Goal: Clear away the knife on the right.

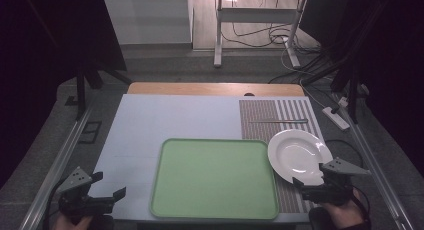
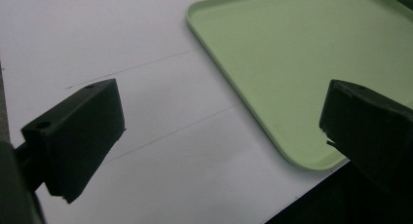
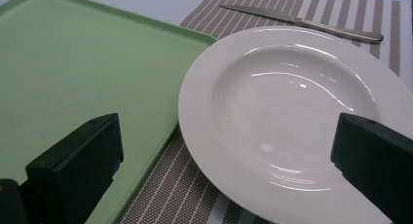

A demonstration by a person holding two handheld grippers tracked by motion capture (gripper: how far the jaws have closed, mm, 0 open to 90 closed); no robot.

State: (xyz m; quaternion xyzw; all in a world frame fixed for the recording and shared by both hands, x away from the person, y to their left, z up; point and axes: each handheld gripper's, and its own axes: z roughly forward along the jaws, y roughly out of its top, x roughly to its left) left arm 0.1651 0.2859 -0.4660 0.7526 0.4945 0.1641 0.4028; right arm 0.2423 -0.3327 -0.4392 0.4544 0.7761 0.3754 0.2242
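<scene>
A light green tray (image 1: 215, 177) lies empty in the middle front of the white table top. To its right a white plate (image 1: 299, 155) rests on a striped placemat (image 1: 260, 117), with a metal knife (image 1: 279, 121) lying beyond it. My left gripper (image 1: 111, 185) stands open at the table's front left corner, left of the tray (image 2: 292, 63). My right gripper (image 1: 310, 177) stands open at the front right, at the near rim of the plate (image 3: 287, 112). In the right gripper view the knife (image 3: 302, 22) lies past the plate, and the tray (image 3: 73, 73) is to the left.
The white surface (image 1: 165, 120) left of and behind the tray is bare. A wooden strip (image 1: 215, 88) runs along the far edge. Beyond the table stand a white frame (image 1: 260, 15) and cables (image 1: 260, 37) on the floor. A power strip (image 1: 336, 117) lies off the right side.
</scene>
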